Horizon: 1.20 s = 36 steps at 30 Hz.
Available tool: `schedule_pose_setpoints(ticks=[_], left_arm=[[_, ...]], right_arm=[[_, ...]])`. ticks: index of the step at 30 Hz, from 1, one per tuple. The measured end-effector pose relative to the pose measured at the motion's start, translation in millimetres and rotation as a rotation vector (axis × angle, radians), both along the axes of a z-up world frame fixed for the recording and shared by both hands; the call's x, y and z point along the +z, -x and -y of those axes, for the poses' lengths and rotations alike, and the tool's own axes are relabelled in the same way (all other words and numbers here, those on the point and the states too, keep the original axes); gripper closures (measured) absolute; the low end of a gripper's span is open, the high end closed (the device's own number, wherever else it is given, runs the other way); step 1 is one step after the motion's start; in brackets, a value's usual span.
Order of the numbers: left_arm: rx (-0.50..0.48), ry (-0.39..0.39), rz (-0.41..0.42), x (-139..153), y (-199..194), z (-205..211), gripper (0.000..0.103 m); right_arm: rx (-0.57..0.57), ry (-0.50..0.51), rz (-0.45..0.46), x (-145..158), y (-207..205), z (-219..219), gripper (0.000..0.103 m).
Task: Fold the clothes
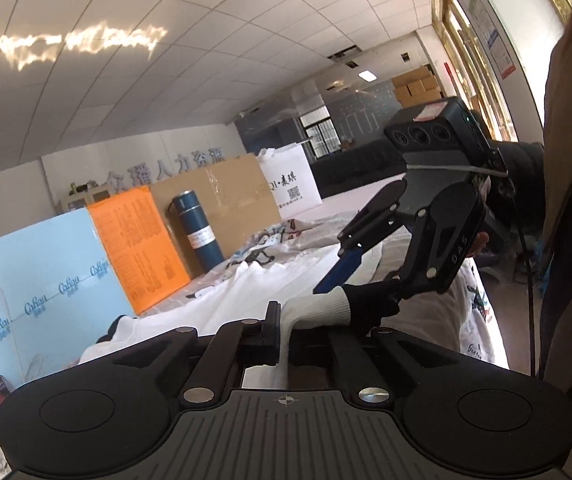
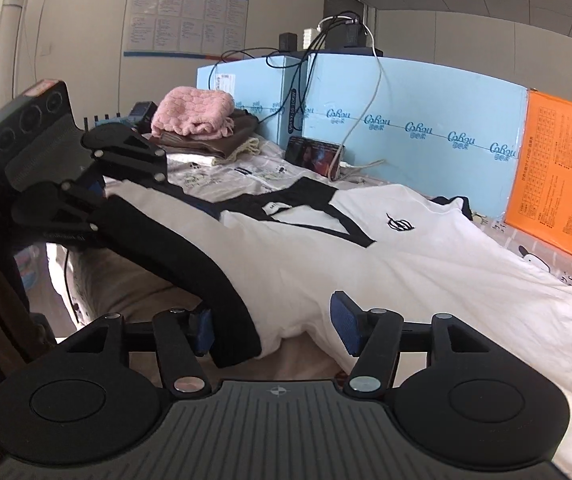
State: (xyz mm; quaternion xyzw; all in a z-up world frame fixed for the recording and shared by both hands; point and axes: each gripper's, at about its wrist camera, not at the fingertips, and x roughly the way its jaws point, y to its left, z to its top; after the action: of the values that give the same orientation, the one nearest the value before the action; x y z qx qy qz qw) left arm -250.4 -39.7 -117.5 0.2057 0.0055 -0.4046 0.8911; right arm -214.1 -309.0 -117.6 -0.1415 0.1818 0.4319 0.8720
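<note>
Left gripper (image 1: 286, 336) clamps the white shirt (image 2: 426, 264) hem; right gripper (image 2: 272, 326) stands apart around its black sleeve (image 2: 190, 252), apparently untouched. Blue boards (image 2: 414, 120) read "Cabau", probably.

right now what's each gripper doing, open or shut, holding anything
Left gripper: shut on the white shirt, pinching its fabric.
Right gripper: open, its fingers either side of the shirt's black sleeve, not yet clamped.

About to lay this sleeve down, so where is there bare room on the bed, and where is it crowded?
Bare bedsheet shows between the white shirt and the orange box. Crowded: the folded pile at the back left, and the phone with cables by the blue boxes.
</note>
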Motion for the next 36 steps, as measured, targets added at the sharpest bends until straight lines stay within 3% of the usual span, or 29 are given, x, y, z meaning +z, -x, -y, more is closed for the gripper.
schedule_pose_setpoints(ticks=[5,12,14,16,23,30,33,36], left_arm=[[0.033,0.133,-0.026,12.6,-7.3,-11.2,0.101],[0.045,0.186,-0.036,16.0,-8.5,-18.2,0.101],[0.042,0.187,-0.038,14.5,-6.4,-18.2,0.101],[0.042,0.191,-0.041,13.1,-4.0,-18.9,0.101],[-0.019,0.178,-0.063,13.8,13.2,-23.3,0.102],[-0.002,0.115,-0.203,-13.8,9.6,-14.1,0.101],[0.036,0.137,-0.195,-10.4,3.5,-14.6,0.101],[0.108,0.164,-0.119,7.1,-10.6,-20.1,0.101]], right_arm=[[-0.169,0.129,0.018,-15.5,-6.1,14.9,0.049],[-0.412,0.276,0.098,-20.9,-9.4,58.2,0.052],[-0.463,0.319,0.108,-22.2,-14.0,68.7,0.064],[-0.494,0.365,0.117,-24.2,-16.7,77.8,0.099],[-0.499,0.294,0.173,-2.3,18.4,87.0,0.101],[-0.523,0.343,0.119,-21.9,23.3,86.0,0.101],[-0.515,0.313,0.124,-17.1,19.2,89.2,0.101],[-0.503,0.293,0.170,-3.1,13.8,89.4,0.101]])
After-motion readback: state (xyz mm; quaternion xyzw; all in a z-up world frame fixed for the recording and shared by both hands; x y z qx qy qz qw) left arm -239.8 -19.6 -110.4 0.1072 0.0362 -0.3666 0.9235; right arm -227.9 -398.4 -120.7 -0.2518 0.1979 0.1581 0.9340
